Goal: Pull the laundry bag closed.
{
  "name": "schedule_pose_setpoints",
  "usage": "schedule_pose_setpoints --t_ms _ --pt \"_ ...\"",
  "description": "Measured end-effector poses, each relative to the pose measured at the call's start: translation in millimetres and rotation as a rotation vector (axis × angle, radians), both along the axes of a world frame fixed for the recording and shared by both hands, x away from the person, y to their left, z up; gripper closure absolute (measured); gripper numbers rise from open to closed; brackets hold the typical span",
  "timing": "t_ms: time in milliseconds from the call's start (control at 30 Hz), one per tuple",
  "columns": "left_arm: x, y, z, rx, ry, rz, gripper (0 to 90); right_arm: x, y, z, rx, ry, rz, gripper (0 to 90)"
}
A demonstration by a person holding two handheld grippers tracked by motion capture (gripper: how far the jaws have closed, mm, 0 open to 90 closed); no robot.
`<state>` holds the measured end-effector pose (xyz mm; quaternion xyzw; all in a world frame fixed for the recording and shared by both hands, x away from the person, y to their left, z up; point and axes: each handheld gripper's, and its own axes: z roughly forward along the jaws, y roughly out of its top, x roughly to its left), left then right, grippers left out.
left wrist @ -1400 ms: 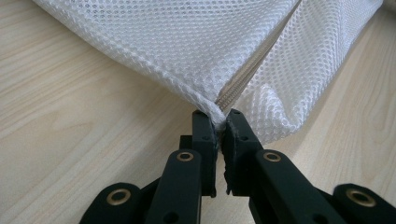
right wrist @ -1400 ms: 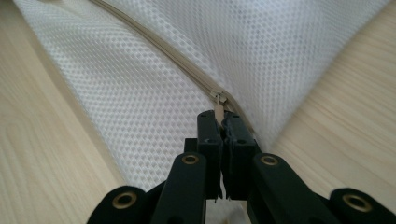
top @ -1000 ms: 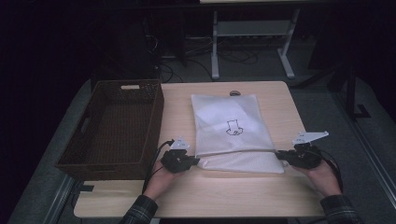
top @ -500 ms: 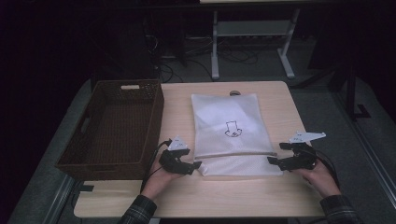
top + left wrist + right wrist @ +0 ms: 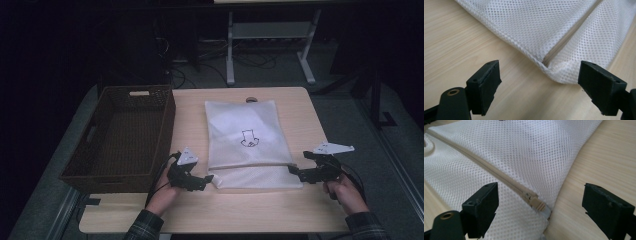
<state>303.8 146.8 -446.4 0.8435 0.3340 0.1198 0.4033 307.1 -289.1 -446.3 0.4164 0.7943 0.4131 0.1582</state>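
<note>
a second earlier you pinched the mesh bag's [image 5: 248, 145] near corners; your left gripper [image 5: 204, 179] and right gripper [image 5: 295, 172] fingers had just been opening, wide and empty, bag flat on the surface [image 5: 190, 125].

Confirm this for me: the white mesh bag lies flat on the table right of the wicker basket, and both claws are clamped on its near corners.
Not quite. The white mesh bag does lie flat on the table right of the wicker basket, but both gripper views show the left claw and right claw open, having just released the corners.
</note>
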Motion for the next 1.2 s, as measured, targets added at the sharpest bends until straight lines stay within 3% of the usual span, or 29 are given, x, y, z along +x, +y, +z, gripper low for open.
schedule_pose_setpoints --t_ms 133,433,700,1000,1200 --pt "-7.5 7.1 6.5 -0.031 -0.027 0.017 16.6 -8.4 -5.6 -2.0 0.008 0.002 0.012 13.0" --pt "-27.8 17.3 5.7 -0.027 -0.029 0.011 16.6 -29.5 -15.5 -3.6 0.003 0.008 -0.011 13.0" --pt "-45.5 20.0 -2.8 0.021 0.009 0.005 16.5 -49.0 -27.9 -10.7 -0.018 0.037 -0.033 13.1" --pt "-54.2 26.4 -9.6 0.067 0.055 -0.01 16.5 -67.5 -38.8 -17.5 -0.047 0.073 -0.046 13.1" --pt "-53.8 25.1 -10.2 0.063 0.065 -0.016 16.6 -68.9 -42.2 -17.0 -0.044 0.068 -0.051 13.2"
